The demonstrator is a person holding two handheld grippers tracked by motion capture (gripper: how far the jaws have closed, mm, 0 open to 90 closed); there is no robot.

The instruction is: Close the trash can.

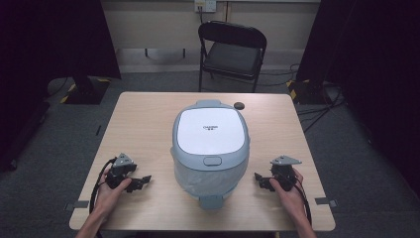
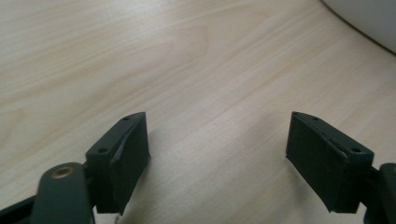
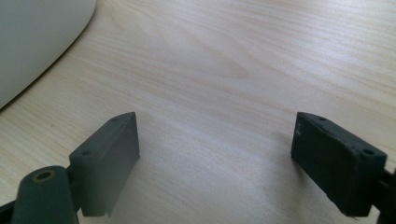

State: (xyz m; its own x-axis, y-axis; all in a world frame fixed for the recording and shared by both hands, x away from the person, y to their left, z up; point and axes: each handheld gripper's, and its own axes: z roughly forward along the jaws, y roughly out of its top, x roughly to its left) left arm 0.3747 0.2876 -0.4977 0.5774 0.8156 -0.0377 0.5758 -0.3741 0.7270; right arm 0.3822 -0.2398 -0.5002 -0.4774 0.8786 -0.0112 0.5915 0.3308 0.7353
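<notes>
The high view looks forward and down from the person's side, taking in the whole desk (image 1: 148, 119) and a chair (image 1: 233, 49) beyond it. Each gripper view sits low and close over the desk's wood. All three share the rice cooker (image 1: 210, 148), whose pale wall edges the left gripper view (image 2: 369, 18) and the right gripper view (image 3: 32, 42).

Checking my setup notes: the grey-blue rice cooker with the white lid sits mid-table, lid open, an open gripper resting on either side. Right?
Not quite: the white lid of the grey-blue rice cooker is closed, as the high view shows. The rest holds: it sits mid-table, with the open left gripper and right gripper on either side.
</notes>
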